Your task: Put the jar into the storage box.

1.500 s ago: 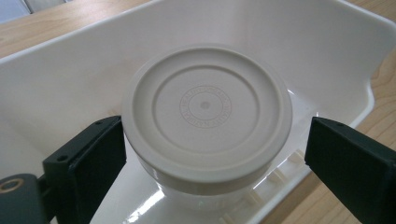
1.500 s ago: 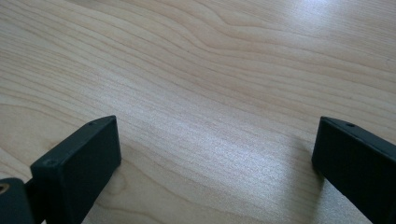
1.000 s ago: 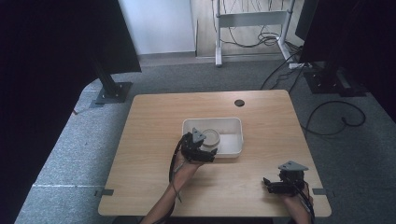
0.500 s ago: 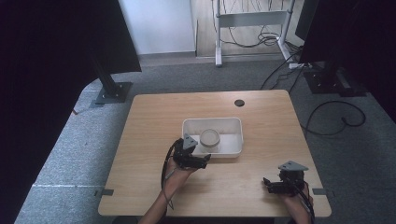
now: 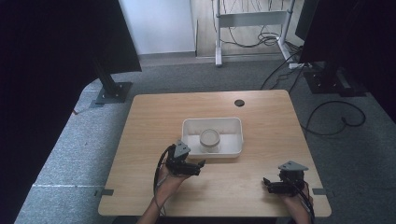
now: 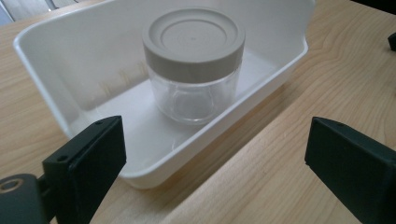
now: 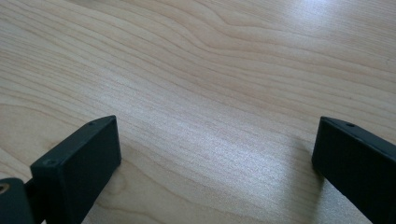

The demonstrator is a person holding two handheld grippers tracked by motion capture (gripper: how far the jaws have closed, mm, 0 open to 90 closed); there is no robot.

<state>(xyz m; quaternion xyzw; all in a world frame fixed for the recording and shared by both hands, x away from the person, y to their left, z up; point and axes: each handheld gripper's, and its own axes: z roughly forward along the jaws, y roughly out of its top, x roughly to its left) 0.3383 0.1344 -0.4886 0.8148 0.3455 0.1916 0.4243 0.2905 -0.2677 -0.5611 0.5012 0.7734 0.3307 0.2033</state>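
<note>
Over on the left, the left hand-held gripper (image 5: 200, 164) hovers just off the near wall of the white tray (image 5: 236, 126), jaws spread wide apart and gripping nothing. From its own camera the tray (image 6: 42, 63) sits right ahead, and inside it the clear glass jar (image 6: 194, 65) stands upright with its grey lid on. Looking down from above, the jar (image 5: 209, 139) sits near the middle of the tray, around the centre of the wooden counter (image 5: 149, 121). Across to the right, the right hand-held gripper (image 5: 267, 183) rests low by the near right corner, well apart from the tray, jaws wide open over bare wood (image 7: 224, 84).
</note>
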